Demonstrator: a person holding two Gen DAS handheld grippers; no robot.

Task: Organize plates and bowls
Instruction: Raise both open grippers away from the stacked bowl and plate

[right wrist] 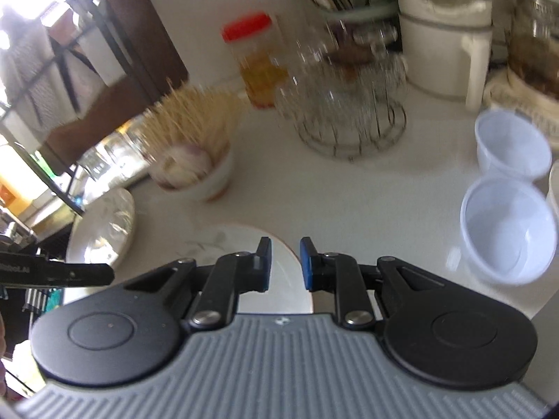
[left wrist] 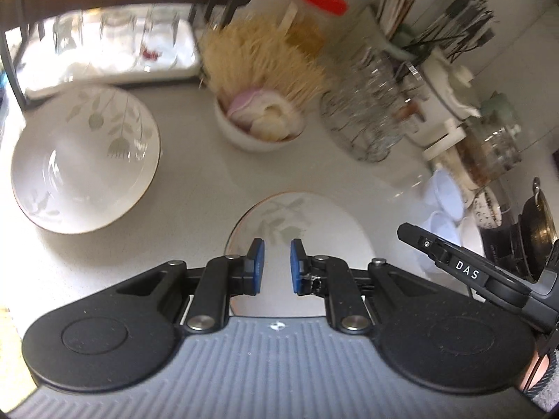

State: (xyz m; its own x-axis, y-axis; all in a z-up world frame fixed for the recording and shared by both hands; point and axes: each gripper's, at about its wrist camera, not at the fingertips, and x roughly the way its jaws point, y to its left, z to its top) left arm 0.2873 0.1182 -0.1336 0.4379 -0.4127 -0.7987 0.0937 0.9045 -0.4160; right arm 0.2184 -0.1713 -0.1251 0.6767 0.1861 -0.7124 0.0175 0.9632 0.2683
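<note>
A flat white plate (left wrist: 297, 216) with a grey leaf print and a gold rim lies on the pale counter (left wrist: 195, 188) right below my left gripper (left wrist: 276, 249). The blue pads stand a narrow gap apart with nothing between them. A deep matching bowl (left wrist: 84, 160) sits to the left. In the right wrist view the same plate (right wrist: 216, 241) lies under my right gripper (right wrist: 285, 248), its rim passing beneath the narrow empty gap. The bowl (right wrist: 104, 234) shows at the left.
A small white bowl of garlic and pale sticks (left wrist: 258, 125) stands behind the plate. A wire rack of glasses (right wrist: 349, 104), a red-lidded jar (right wrist: 255, 59) and a white pot (right wrist: 443, 42) line the back. Two clear plastic cups (right wrist: 506, 227) stand at the right.
</note>
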